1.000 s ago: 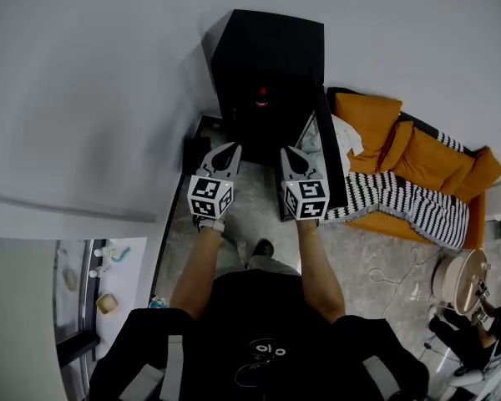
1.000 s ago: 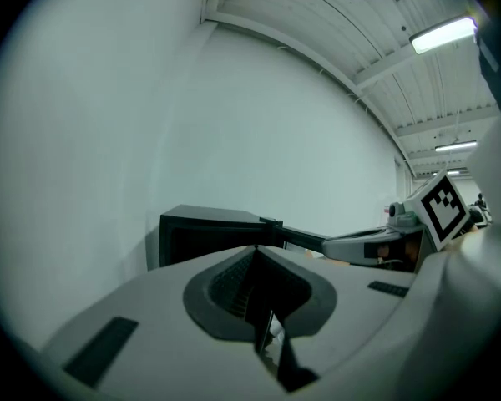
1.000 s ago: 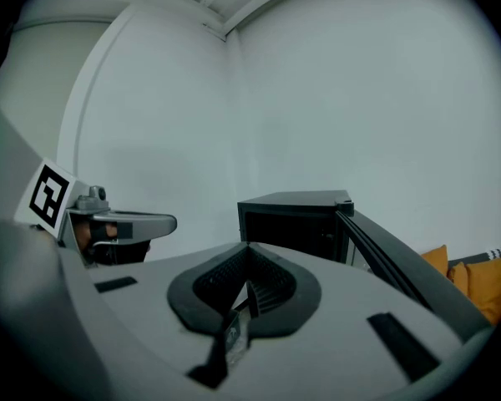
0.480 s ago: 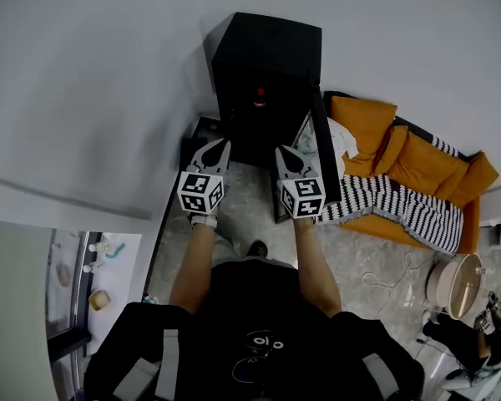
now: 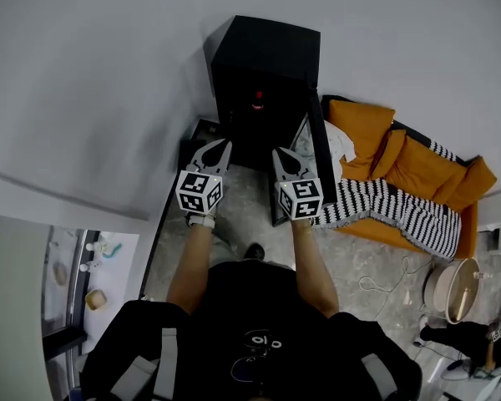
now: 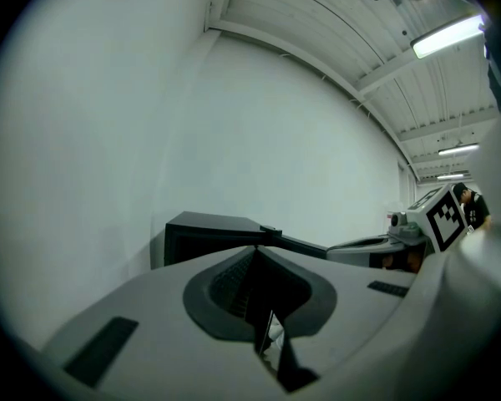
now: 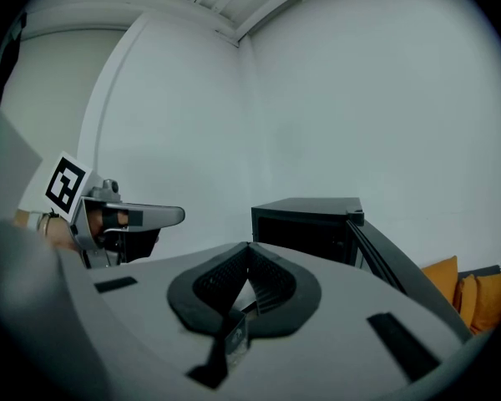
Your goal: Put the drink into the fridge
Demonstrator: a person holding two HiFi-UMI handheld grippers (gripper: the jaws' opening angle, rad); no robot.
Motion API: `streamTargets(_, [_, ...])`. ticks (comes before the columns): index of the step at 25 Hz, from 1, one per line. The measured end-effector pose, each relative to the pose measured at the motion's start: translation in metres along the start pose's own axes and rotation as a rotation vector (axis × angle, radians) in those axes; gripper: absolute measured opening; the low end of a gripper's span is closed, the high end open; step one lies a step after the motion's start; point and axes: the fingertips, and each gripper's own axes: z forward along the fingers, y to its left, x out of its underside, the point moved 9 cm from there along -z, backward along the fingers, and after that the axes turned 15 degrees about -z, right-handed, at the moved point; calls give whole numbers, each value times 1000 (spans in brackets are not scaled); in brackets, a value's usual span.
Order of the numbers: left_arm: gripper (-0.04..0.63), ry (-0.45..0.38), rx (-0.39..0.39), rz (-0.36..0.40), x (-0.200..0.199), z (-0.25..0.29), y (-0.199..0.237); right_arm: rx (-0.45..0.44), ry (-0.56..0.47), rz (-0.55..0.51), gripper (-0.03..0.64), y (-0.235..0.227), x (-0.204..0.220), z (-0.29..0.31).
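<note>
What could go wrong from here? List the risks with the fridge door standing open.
1. The door of the fridge hangs open right beside the right gripper; a sideways swing could knock it.
2. A red-topped thing sits inside; how steadily it stands cannot be told, so a slammed door might topple it.
3. A white cable lies on the floor to the right; a step that way could catch it.

No words, labels, brands, numbers or signs can be read anywhere in these views.
</note>
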Motion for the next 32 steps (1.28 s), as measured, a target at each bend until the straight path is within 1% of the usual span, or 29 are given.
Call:
streamTargets(20, [8, 15, 2, 20, 3, 0, -16, -22, -5, 6, 7, -3, 5, -8])
streamTargets(32, [8, 12, 11, 4, 4, -5, -16, -19, -11, 5, 8, 2, 4, -9])
